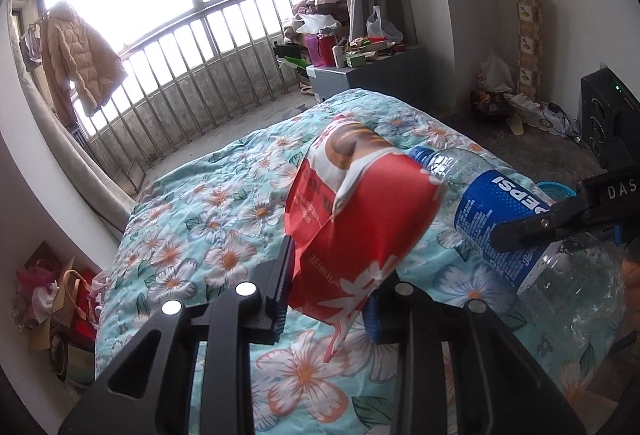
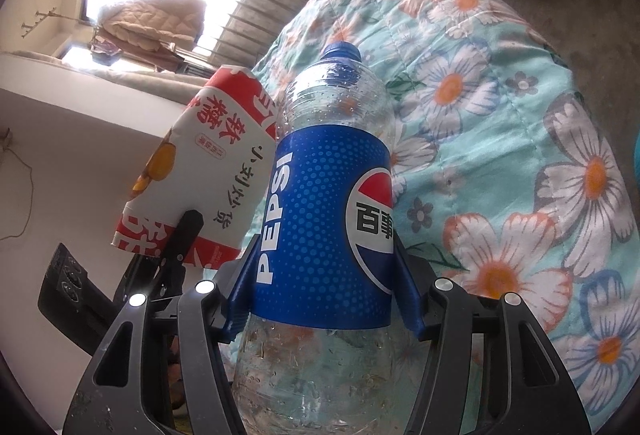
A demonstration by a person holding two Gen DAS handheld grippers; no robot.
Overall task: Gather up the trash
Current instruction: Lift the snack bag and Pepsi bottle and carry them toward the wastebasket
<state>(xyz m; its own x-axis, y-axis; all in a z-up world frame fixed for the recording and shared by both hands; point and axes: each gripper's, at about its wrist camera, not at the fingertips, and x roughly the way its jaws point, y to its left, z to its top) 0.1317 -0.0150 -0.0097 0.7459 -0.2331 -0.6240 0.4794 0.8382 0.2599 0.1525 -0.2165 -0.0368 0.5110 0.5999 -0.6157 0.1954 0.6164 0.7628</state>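
Both grippers are up over the bed (image 1: 224, 219), each with a piece of trash in it. The left gripper (image 1: 330, 275) is clamped narrow on the lower end of a red-and-white snack bag (image 1: 360, 203), which juts forward from the pads and hangs clear above the flowered quilt (image 2: 500, 123). The bag looks crumpled and folded, its printed face turned partly away in the left wrist view; in the right wrist view Chinese lettering runs across its white panel.

The right gripper (image 2: 326, 275) holds an empty Pepsi bottle (image 2: 332, 203) about its middle, the blue pads pressed against either side of the blue label. The bottle's blue cap (image 2: 342, 53) points away from the gripper, and droplets cling inside the clear plastic. Bottle and bag sit just beside each other, the bag to the bottle's left; whether they touch I cannot tell.

Beyond the foot of the bed is a metal railing (image 1: 192, 47) under bright windows, with a beige padded jacket (image 1: 80, 55) hanging to its left. To the right of the railing stands a grey cabinet (image 1: 372, 75) heaped with clutter.
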